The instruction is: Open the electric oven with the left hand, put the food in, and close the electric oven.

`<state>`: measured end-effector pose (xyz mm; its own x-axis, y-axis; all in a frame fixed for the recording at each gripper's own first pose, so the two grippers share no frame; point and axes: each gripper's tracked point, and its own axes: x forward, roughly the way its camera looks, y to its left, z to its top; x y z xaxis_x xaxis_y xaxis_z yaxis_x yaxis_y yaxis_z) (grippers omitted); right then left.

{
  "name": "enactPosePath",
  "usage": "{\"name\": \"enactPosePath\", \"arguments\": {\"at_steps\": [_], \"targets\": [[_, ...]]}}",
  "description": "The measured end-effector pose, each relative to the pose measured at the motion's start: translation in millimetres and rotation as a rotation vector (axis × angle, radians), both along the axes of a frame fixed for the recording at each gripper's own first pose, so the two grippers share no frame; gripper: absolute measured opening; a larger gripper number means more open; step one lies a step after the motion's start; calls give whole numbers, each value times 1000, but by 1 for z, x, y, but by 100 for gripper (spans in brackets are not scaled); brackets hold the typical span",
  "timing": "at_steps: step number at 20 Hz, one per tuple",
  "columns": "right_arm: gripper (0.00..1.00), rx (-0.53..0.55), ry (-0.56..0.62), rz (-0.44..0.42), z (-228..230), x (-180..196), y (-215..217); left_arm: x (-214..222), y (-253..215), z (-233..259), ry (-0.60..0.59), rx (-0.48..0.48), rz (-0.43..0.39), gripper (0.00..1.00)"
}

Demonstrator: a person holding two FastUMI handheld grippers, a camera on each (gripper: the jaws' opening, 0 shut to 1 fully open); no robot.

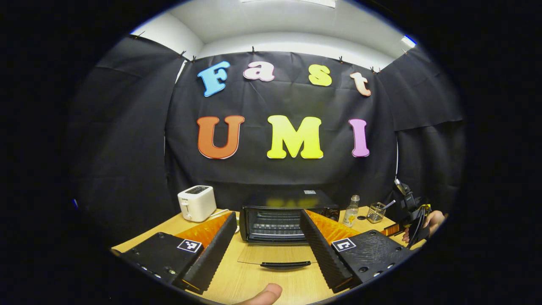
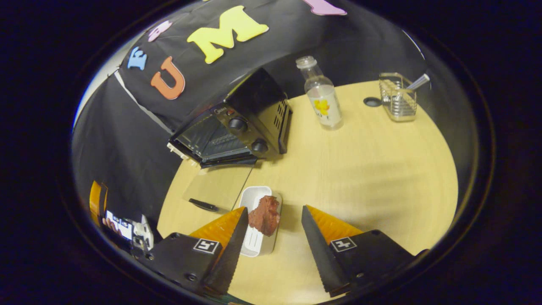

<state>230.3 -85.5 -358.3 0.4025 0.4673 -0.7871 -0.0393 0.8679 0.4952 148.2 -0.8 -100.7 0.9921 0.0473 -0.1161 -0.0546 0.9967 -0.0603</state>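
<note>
A: The oven point(image 1: 281, 216) sits at the back of the table point(image 2: 360, 169) with its glass door point(image 1: 277, 256) dropped flat in front of it, handle toward us. The left gripper point(image 1: 266, 243) hangs in front of that door, fingers spread wide, nothing between them.

B: And the food point(image 2: 264, 215), a dark reddish lump, lies on a white tray point(image 2: 256, 220) just in front of the door's right corner. The right gripper point(image 2: 271, 237) hovers over it, fingers wide apart, one beside the tray's left edge, the other well clear on the right. Holding nothing.

A: So the door looks done; the pick-up is what's left, I'd say.

B: The risk? That tray is shallow. Close on one rim only and it could tip, and the food slides off.

A: The lowered door is another trap. It juts out from the oven, so a low carry could clip its edge or handle.

B: The bottle point(image 2: 322, 95) stands to the right of the oven; a wide swing could knock it over.
</note>
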Motion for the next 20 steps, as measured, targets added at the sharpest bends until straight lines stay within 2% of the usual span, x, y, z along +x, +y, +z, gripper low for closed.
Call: {"name": "enactPosePath", "arguments": {"at_steps": [2, 4, 5, 7, 10, 16, 20], "targets": [[69, 45, 47, -6, -13, -4, 3, -9, 2, 3, -6, 3, -4, 95], [33, 121, 65, -52, -11, -4, 13, -19, 1, 5, -1, -14, -19, 95], [16, 121, 51, -45, -6, -7, 15, -22, 4, 7, -2, -19, -23, 95], [11, 60, -9, -26, 3, -14, 15, -27, 12, 11, -8, -20, -17, 96], [11, -81, -130, 15, 26, -21, 20, -35, 22, 12, -16, -6, -15, 95], [11, -362, -435, 136, 83, -34, 50, -45, 44, -11, 45, 57, 0, 95], [10, -458, -568, 155, 104, -34, 84, -48, 50, -15, 46, 61, -13, 96]]}}
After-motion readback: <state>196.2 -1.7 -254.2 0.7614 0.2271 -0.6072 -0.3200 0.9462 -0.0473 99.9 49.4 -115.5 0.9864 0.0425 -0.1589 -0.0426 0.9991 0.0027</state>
